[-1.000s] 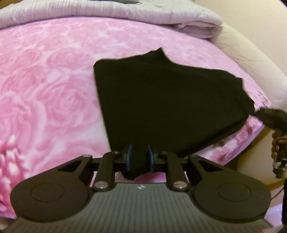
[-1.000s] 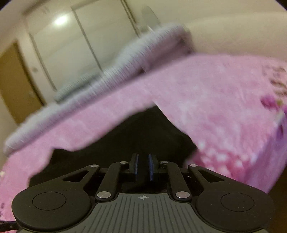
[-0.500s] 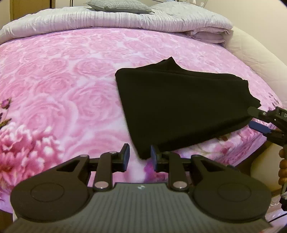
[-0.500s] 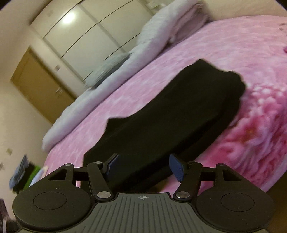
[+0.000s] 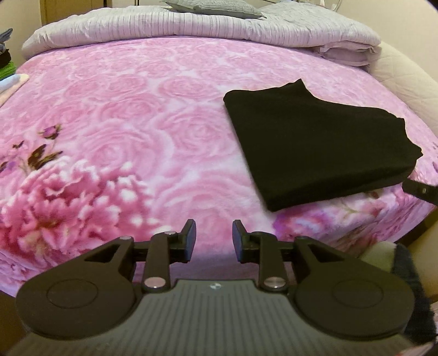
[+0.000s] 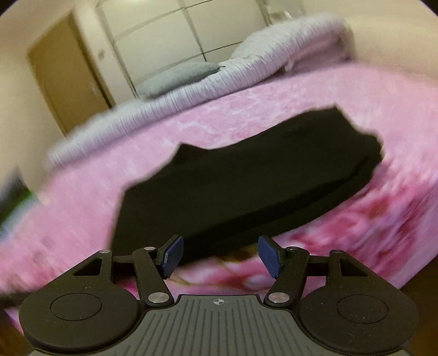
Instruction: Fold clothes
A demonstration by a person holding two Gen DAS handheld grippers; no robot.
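A folded black garment point(image 5: 314, 139) lies flat on the pink rose-print blanket point(image 5: 142, 115), near the bed's right front corner. In the left wrist view my left gripper point(image 5: 214, 237) is open and empty, hovering over the blanket's front edge, to the left of the garment. The right wrist view shows the same black garment point(image 6: 246, 186) just beyond my right gripper point(image 6: 220, 256), whose blue-padded fingers stand wide open with nothing between them. A tip of the right gripper point(image 5: 420, 190) peeks in at the garment's right corner in the left view.
A grey-lilac duvet point(image 5: 191, 26) and a grey pillow point(image 5: 216, 8) are piled at the head of the bed. Stacked clothes point(image 5: 6, 68) sit at the far left edge. A wardrobe and a wooden door point(image 6: 63, 74) stand behind the bed.
Both grippers let go of the black garment and opened. It now lies folded on the blanket. My left gripper drew back and to the left; the right one pulled back too.
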